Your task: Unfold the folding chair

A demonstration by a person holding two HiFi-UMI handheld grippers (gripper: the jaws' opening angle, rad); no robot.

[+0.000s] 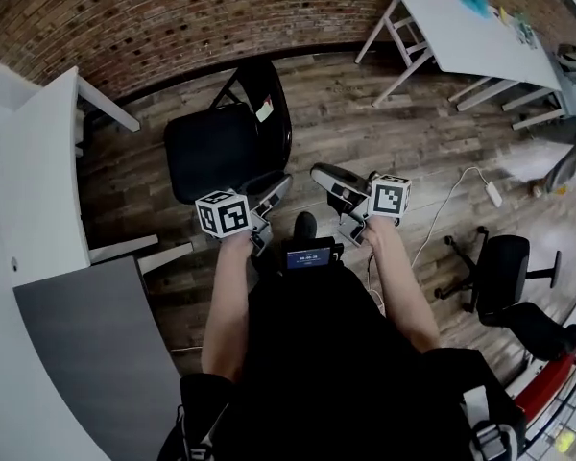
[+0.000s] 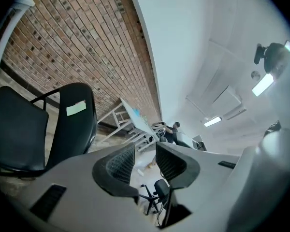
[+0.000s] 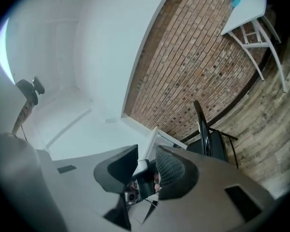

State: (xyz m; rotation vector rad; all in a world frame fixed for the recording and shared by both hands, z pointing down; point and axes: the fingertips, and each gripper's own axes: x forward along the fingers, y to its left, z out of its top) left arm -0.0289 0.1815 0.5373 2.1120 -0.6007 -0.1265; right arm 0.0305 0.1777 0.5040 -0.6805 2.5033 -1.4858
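Folding chair (image 1: 216, 152) stands on the wooden floor (image 1: 365, 133), just beyond both grippers and a little left of them, with the brick wall (image 1: 173, 17) close behind it. Its seat lies level and its backrest (image 1: 269, 109) stands up on the right side, so I judge it is already open. It looks stiff, a thin black tube frame with flat pads, and probably light enough to shift with one hand. The hinges could pinch, so the top edge of the backrest or the free edge of the seat seems the safest hold. A white desk (image 1: 38, 161) is near on the left, a white table (image 1: 461, 27) stands far right, and an office chair (image 1: 504, 267) is near right. The floor between them leaves good room. The left gripper (image 1: 280, 186) and the right gripper (image 1: 319, 173) hover with jaws partly apart, and nothing is between them.
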